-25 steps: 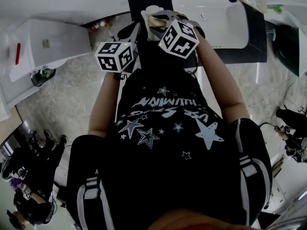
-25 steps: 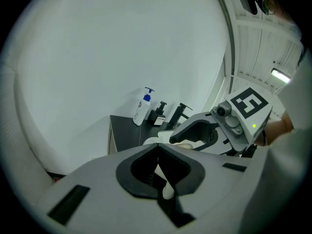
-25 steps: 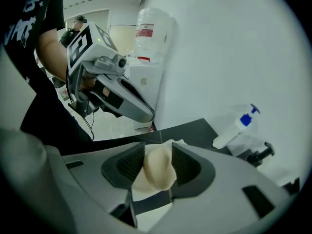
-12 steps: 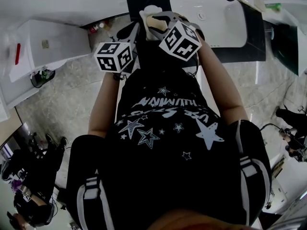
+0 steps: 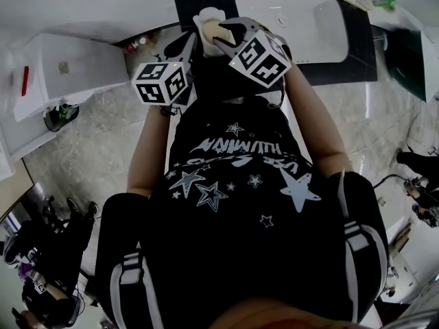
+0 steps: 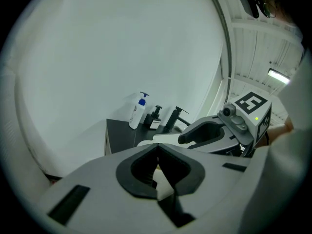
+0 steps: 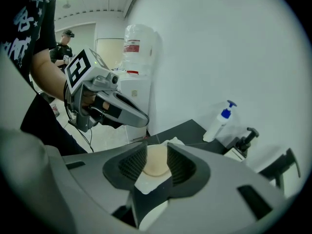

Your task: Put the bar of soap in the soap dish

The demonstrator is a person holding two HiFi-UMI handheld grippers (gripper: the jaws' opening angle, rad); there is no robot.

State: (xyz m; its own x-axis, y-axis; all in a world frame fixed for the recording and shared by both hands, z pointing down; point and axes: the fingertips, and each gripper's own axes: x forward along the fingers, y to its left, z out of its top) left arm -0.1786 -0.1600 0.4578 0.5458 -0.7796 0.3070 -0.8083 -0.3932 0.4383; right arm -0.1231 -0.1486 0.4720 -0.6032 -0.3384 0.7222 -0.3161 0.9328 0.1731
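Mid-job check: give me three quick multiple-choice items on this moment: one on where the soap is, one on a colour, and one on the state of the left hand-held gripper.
1. Where does the bar of soap lie?
A in the sink
B on the white soap dish
C on the floor

2. What colour is the top of the pump bottle?
A red
B blue
C green

3. How do the jaws of the left hand-held gripper stand?
A together, holding nothing
B wide apart
C clamped on the bottle

Answers:
1 B: the right gripper view shows the beige bar resting on the white dish.
2 B: both gripper views show a blue top.
3 A: its own view shows the tips touching.
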